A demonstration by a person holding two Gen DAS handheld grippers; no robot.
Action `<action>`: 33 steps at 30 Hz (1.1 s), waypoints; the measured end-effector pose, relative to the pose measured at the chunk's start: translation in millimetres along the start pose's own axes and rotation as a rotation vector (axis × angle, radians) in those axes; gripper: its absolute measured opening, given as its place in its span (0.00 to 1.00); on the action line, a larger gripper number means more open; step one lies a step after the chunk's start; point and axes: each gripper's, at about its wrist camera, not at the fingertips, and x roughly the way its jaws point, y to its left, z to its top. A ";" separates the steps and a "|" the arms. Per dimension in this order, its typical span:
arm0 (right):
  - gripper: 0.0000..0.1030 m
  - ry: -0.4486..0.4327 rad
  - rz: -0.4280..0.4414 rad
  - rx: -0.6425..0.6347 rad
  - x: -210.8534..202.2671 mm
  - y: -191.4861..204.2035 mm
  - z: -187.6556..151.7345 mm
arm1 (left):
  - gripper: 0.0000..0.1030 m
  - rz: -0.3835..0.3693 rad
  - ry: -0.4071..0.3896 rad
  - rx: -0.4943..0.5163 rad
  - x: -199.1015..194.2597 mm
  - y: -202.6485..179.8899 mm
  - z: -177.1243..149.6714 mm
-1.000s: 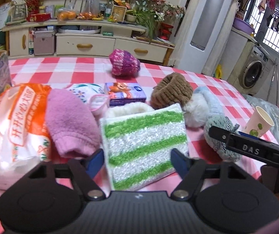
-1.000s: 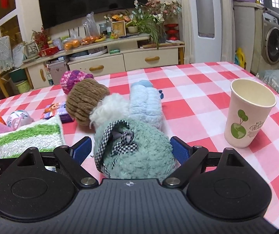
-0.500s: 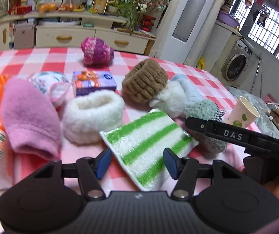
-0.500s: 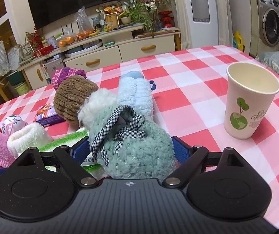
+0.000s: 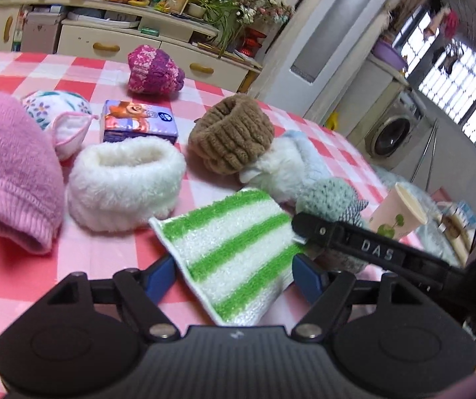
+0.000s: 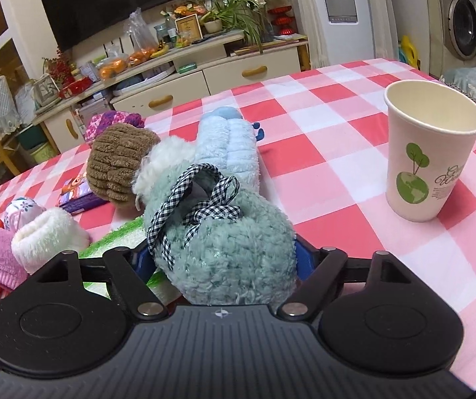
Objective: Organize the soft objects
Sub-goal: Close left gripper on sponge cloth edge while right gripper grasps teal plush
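Observation:
My left gripper (image 5: 233,274) is shut on a green-and-white striped cloth (image 5: 234,252) and holds it tilted over the checked table. My right gripper (image 6: 221,259) is shut on a teal fluffy pouch (image 6: 228,242) with a gingham bow; the pouch also shows in the left wrist view (image 5: 332,199), behind my right gripper's finger. On the table lie a white fluffy cuff (image 5: 125,183), a pink knit hat (image 5: 8,173), a brown knit hat (image 5: 234,136), a pale blue and white plush (image 6: 228,149), a magenta knit hat (image 5: 154,69) and a floral pouch (image 5: 58,109).
A paper cup (image 6: 430,153) stands on the table to the right. A purple tissue pack (image 5: 138,123) lies among the soft things. The red-and-white checked table (image 6: 337,106) has a sideboard (image 6: 204,66) behind it and a washing machine (image 6: 463,23) at far right.
My left gripper has lifted the striped cloth and carried it right, uncovering the white fluffy cuff. My right gripper has closed on the teal pouch and raised it slightly.

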 end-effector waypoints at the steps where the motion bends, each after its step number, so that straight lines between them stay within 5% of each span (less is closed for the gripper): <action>1: 0.94 -0.001 0.004 0.003 -0.4 -1.0 -0.2 | 0.73 -0.011 -0.009 -0.011 -1.1 1.2 0.3; 8: 0.93 -0.007 0.008 -0.019 -4.0 -3.0 -0.3 | 0.72 -0.137 -0.064 -0.243 -1.5 25.0 1.2; 18: 0.91 -0.013 0.034 -0.044 -7.0 -7.8 -1.5 | 0.67 -0.186 -0.051 -0.257 11.4 15.2 3.8; 20: 0.91 -0.012 0.037 -0.054 -7.4 -7.6 -2.4 | 0.63 -0.169 -0.048 -0.245 12.7 14.1 4.8; 22: 0.91 -0.012 0.039 -0.059 -7.3 -7.6 -2.5 | 0.43 -0.175 -0.030 -0.273 16.2 17.2 5.9; 26: 0.90 -0.010 0.046 -0.061 -6.8 -8.7 -2.1 | 0.21 -0.161 -0.002 -0.311 19.6 23.6 5.4; 33: 0.87 -0.012 0.054 -0.090 -8.4 -4.2 -4.7 | 0.18 -0.145 -0.012 -0.290 5.5 25.1 7.9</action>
